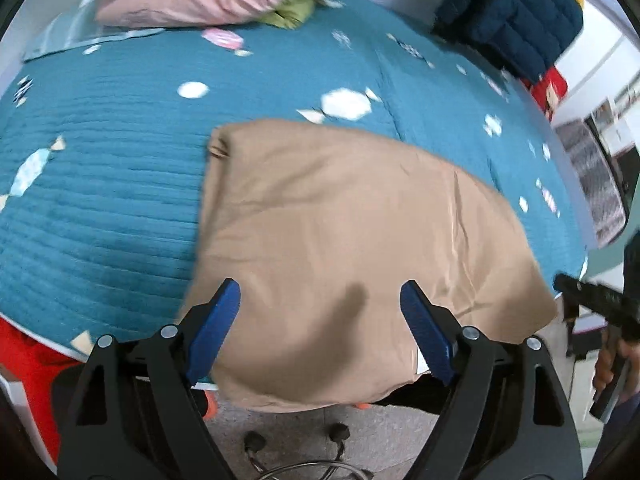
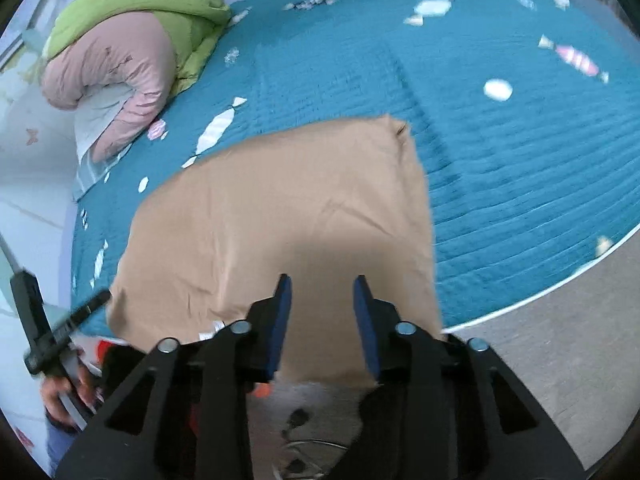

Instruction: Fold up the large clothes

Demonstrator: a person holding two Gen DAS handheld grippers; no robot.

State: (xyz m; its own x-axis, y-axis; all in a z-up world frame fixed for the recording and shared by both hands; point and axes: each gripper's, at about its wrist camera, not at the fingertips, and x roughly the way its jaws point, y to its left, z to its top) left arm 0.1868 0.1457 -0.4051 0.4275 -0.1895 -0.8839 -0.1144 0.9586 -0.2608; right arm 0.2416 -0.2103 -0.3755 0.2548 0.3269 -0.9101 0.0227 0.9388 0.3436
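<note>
A tan folded garment [image 1: 344,232] lies on the teal quilted bedspread [image 1: 100,200], its near edge hanging over the bed's front edge. It also shows in the right wrist view [image 2: 280,220]. My left gripper [image 1: 320,296] is open, its blue pads wide apart above the garment's near edge, holding nothing. My right gripper [image 2: 322,292] is open with a narrower gap, above the garment's near right part, holding nothing. The other gripper [image 1: 592,300] shows at the far right of the left wrist view, and at the left of the right wrist view [image 2: 60,328].
A pink and green padded jacket pile [image 2: 132,48] lies at the bed's far left corner. A dark blue padded jacket [image 1: 516,12] lies at the far right corner. Grey floor [image 2: 540,340] and a chair base [image 1: 304,456] are below the bed edge.
</note>
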